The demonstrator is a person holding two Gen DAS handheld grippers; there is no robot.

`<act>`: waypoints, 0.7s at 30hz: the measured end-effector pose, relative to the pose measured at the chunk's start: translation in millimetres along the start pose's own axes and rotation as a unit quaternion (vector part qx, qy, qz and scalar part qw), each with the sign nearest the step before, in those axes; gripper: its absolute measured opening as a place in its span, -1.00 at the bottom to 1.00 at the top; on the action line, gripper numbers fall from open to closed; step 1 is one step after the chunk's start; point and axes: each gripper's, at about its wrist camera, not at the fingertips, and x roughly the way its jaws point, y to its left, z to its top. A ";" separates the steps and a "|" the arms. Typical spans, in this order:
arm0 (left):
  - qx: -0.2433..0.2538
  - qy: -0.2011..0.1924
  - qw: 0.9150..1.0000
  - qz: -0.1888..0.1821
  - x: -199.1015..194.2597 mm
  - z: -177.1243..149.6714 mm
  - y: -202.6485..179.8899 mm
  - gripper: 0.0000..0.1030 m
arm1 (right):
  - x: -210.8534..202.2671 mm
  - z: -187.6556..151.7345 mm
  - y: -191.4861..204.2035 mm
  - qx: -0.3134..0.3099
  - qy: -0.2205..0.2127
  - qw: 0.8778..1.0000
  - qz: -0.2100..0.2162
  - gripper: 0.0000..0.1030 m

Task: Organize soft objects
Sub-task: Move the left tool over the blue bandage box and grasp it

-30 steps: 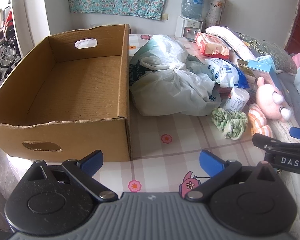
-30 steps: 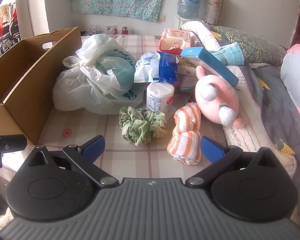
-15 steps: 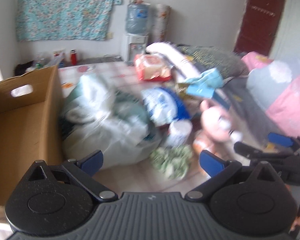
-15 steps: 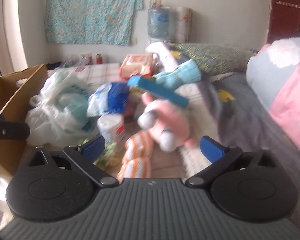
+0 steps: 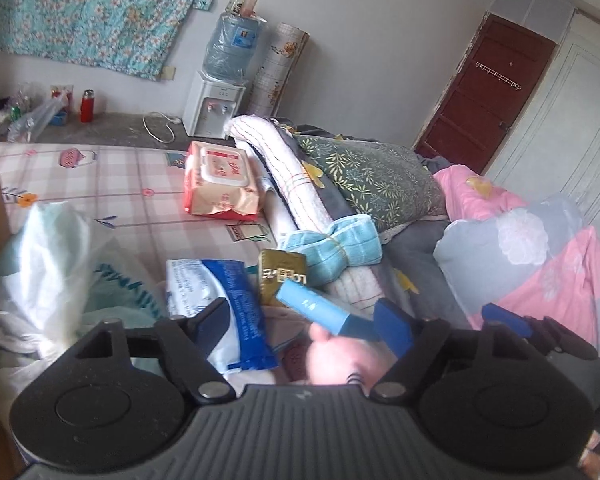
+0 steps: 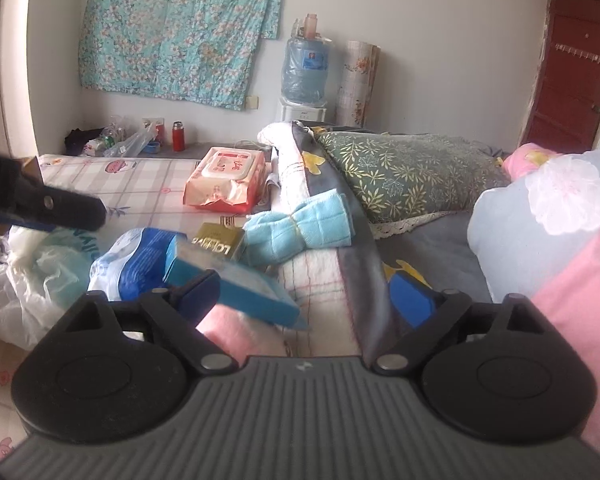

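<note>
While closing, both tongs (image 5: 302,326) (image 6: 314,292) empty, pink plush (image 6: 228,330) just below.

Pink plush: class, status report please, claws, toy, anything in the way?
Left claw open, just been closing, astride blue box and pink plush. Right claw open, closing too, nothing gripped. Box rests on plush, blocks a clean grab.

Two low wrist views, shared bed (image 5: 112,188)
</note>
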 end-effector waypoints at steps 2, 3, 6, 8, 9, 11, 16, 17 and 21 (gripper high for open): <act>-0.016 0.010 1.000 -0.004 12.6 6.1 0.7 0.22 | 8.3 7.7 -11.4 0.024 0.021 0.999 0.025 0.53; -0.026 0.017 1.000 -0.006 19.3 10.8 2.4 0.16 | 13.7 10.2 -17.7 0.042 0.035 0.998 0.042 0.44; -0.041 0.019 0.999 -0.003 35.5 28.5 3.6 -0.07 | 25.7 9.2 -30.2 0.105 0.075 0.986 0.101 0.31; -0.027 0.031 0.999 0.005 51.2 45.2 -0.8 -0.08 | 33.2 6.4 -34.2 0.139 0.098 0.977 0.128 0.25; -0.008 0.048 0.999 0.011 64.2 54.8 -5.9 -0.09 | 36.6 4.3 -34.5 0.151 0.109 0.972 0.140 0.22; 0.022 0.076 0.997 0.017 85.9 65.1 -13.5 -0.10 | 44.9 1.3 -32.0 0.166 0.127 0.966 0.155 0.17; 0.077 0.166 0.982 0.043 144.1 64.8 -25.4 -0.09 | 63.4 -1.3 -26.9 0.188 0.154 0.954 0.176 0.05; 0.082 0.180 0.979 0.048 151.6 62.3 -25.6 -0.11 | 66.5 -2.4 -26.5 0.194 0.159 0.951 0.179 0.01; 0.070 0.215 0.973 0.039 164.9 51.5 -16.2 -0.16 | 77.1 -8.4 -26.8 0.212 0.176 0.942 0.190 -0.05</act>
